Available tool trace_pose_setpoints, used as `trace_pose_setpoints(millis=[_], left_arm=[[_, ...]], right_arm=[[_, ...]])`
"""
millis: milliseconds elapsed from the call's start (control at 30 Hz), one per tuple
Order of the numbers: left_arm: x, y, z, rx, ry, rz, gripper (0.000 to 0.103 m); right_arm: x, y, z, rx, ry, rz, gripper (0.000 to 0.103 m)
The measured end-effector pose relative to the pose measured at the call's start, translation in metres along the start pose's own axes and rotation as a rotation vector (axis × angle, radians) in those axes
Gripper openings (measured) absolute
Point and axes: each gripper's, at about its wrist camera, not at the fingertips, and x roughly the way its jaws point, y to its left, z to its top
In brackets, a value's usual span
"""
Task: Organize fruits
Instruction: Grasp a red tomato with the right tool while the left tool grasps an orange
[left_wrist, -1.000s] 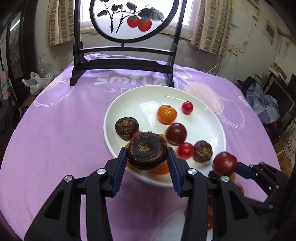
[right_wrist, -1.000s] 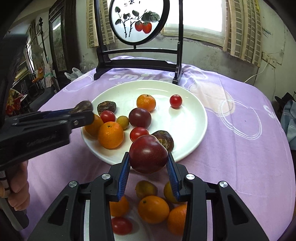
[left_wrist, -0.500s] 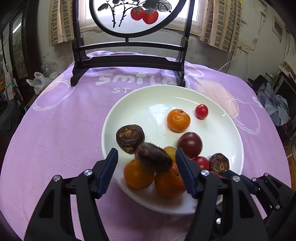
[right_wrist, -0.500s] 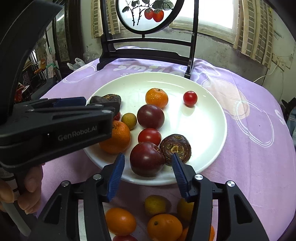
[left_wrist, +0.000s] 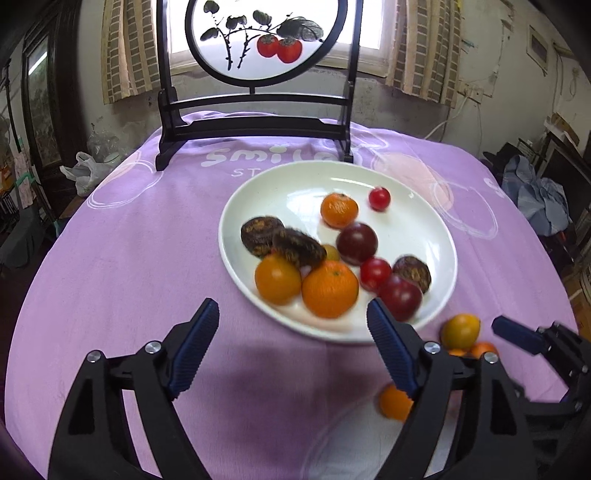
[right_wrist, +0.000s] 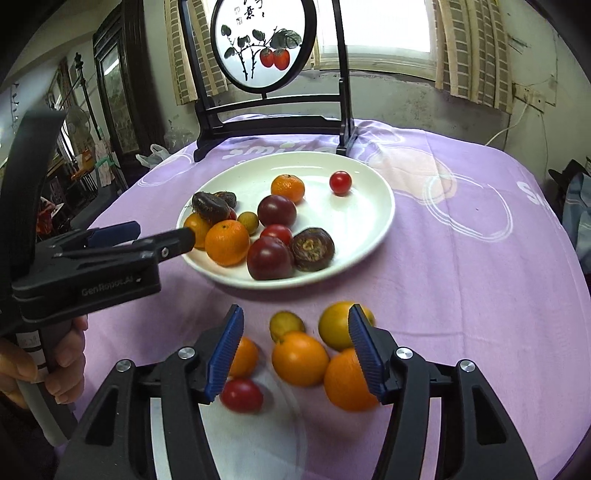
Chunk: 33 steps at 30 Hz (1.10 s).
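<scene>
A white plate (left_wrist: 280, 184) (right_wrist: 369, 221) on the purple cloth holds oranges, red and dark tomatoes and dark brown wrinkled fruits. One brown fruit (left_wrist: 298, 247) (right_wrist: 209, 208) lies on top of the oranges at the plate's left. A dark red tomato (left_wrist: 400, 297) (right_wrist: 269, 257) sits at the plate's near edge. My left gripper (left_wrist: 293, 350) is open and empty, back from the plate. My right gripper (right_wrist: 295, 352) is open and empty above a loose pile of oranges (right_wrist: 300, 357), yellow fruits and a red tomato (right_wrist: 241, 395).
A black wooden stand (left_wrist: 255, 125) with a round painted screen stands behind the plate. A white sheet (right_wrist: 236, 435) lies under the loose fruit near me. The left gripper body (right_wrist: 96, 258) shows at the left of the right wrist view.
Both grippers opened and let go: the brown fruit now rests on the oranges, the dark red tomato on the plate's near edge. Both grippers pulled back toward me.
</scene>
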Motion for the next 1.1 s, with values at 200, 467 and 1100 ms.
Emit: trace_pose_setpoints(millis=[200, 467, 1100], left_arm=[[-0.003, 0.000, -0.031, -0.010, 0.041, -0.008, 0.080], [0.004, -0.007, -0.049, 0.067, 0.032, -0.006, 0.080], [0.008, 0.004, -0.046, 0.011, 0.061, -0.019, 0.082]], right_arm=[[-0.012, -0.009, -0.021, 0.015, -0.001, 0.001, 0.060], [-0.026, 0.003, -0.034, -0.041, -0.025, 0.045, 0.060], [0.015, 0.040, -0.049, -0.140, 0.112, 0.060, 0.049]])
